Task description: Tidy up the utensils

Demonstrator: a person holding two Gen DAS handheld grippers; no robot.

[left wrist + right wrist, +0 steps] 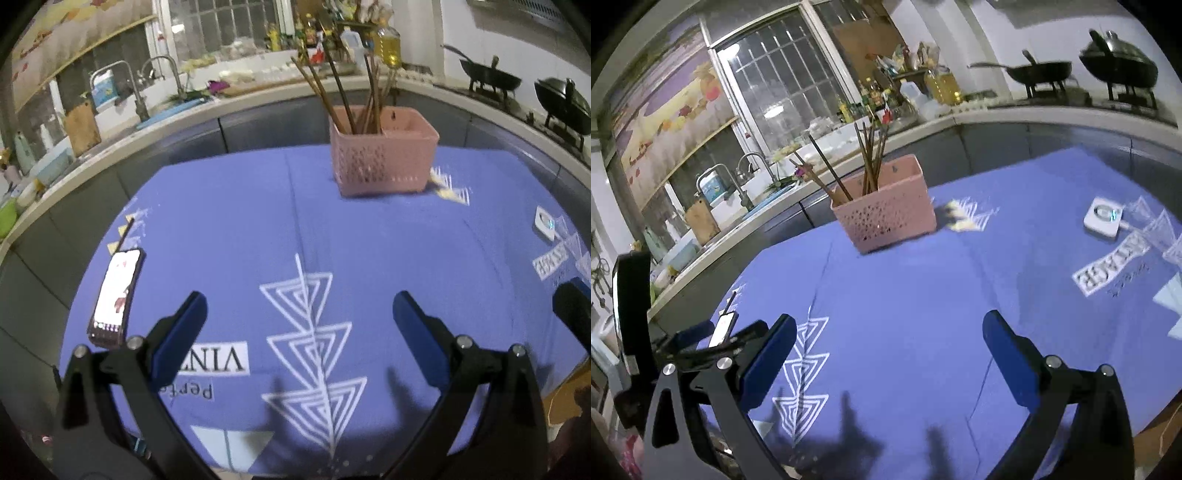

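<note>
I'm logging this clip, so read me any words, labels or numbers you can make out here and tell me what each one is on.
"VINT", upside down, cut off by a finger: white box on the blue tablecloth.
"Perfe", upside down, partly hidden: tablecloth, near that box.
"NTAGE", start unclear: white box on the tablecloth near the white device.
Script beside it: too blurred.
Phone screen: too small.
Counter bottle labels: too small.
</note>
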